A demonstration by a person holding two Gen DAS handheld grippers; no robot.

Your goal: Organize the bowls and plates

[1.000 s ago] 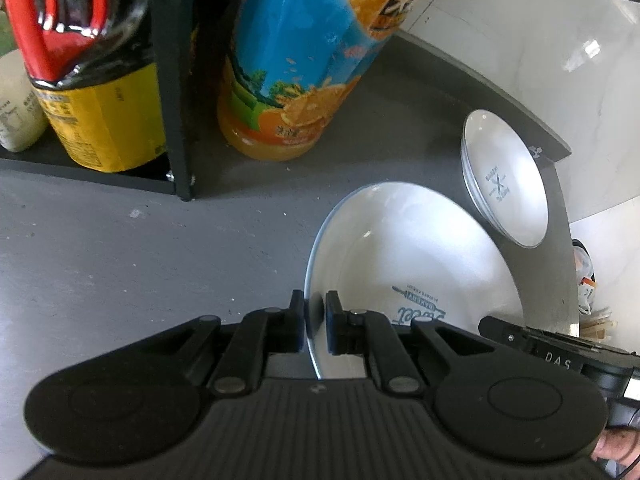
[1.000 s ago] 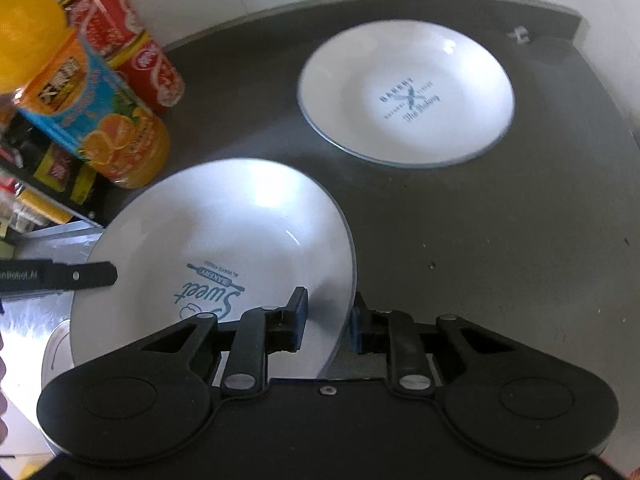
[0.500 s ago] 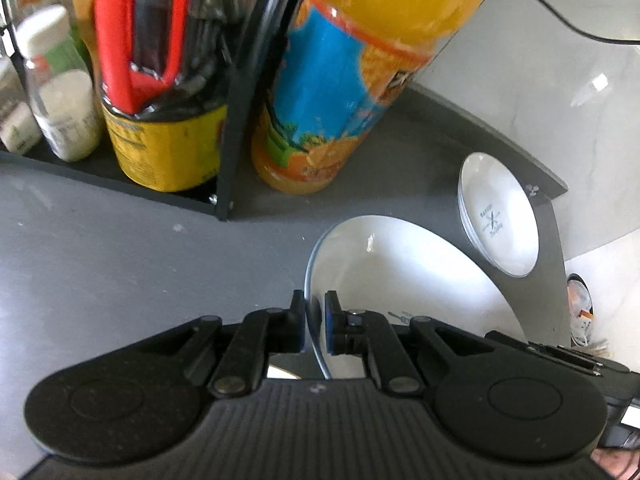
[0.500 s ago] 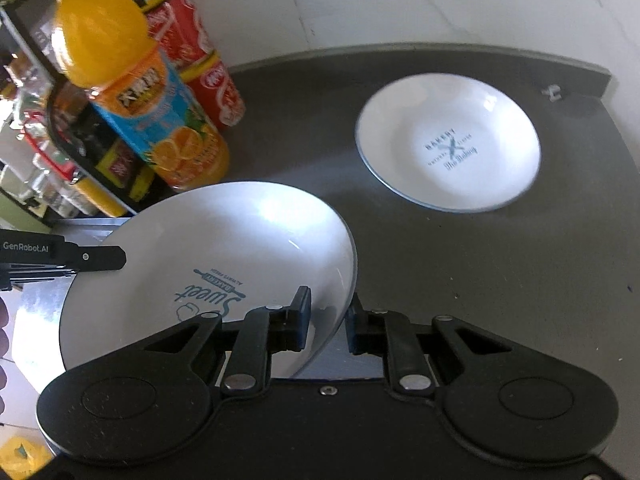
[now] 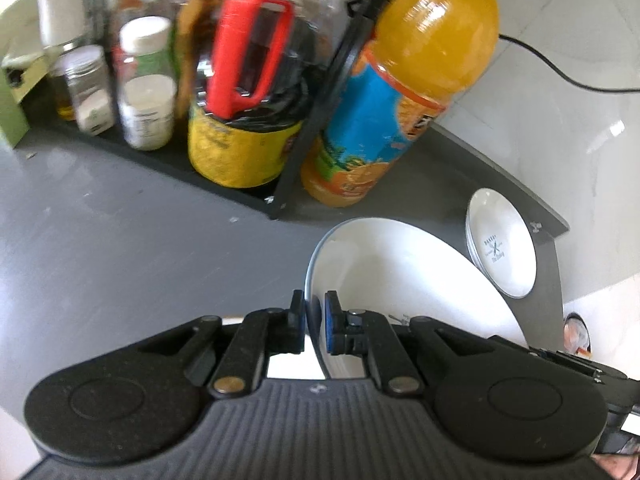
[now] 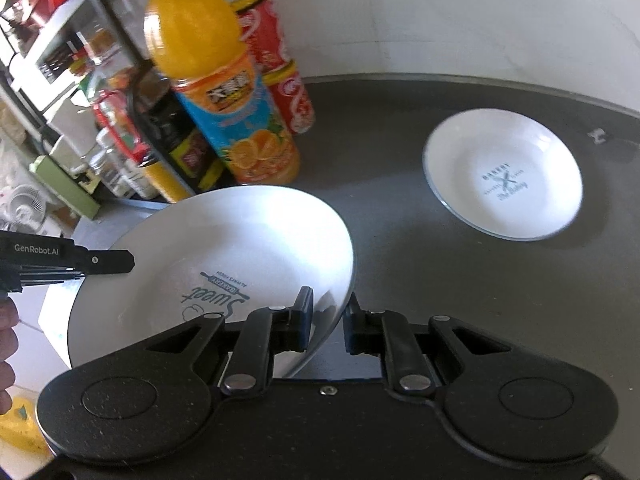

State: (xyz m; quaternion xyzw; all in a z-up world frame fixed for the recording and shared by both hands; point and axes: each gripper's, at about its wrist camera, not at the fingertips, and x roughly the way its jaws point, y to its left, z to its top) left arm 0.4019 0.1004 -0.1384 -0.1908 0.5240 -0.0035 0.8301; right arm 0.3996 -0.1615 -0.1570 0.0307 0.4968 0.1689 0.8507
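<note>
A white plate printed "Sweet" is held in the air between both grippers, above the dark grey counter. My left gripper is shut on its left rim; the plate shows tilted on edge in the left wrist view. My right gripper is shut on its right rim. A second white plate with a "Bakery" print lies flat on the counter to the far right; it also shows in the left wrist view.
An orange juice bottle stands just behind the held plate, with red cans beside it. A black rack holds a soy sauce bottle and small jars. A white tiled wall backs the counter.
Both grippers have risen and pulled back with the Sweet plate between them, so the bottle tops and more of the rack come into view. The Bakery plate has not moved.
</note>
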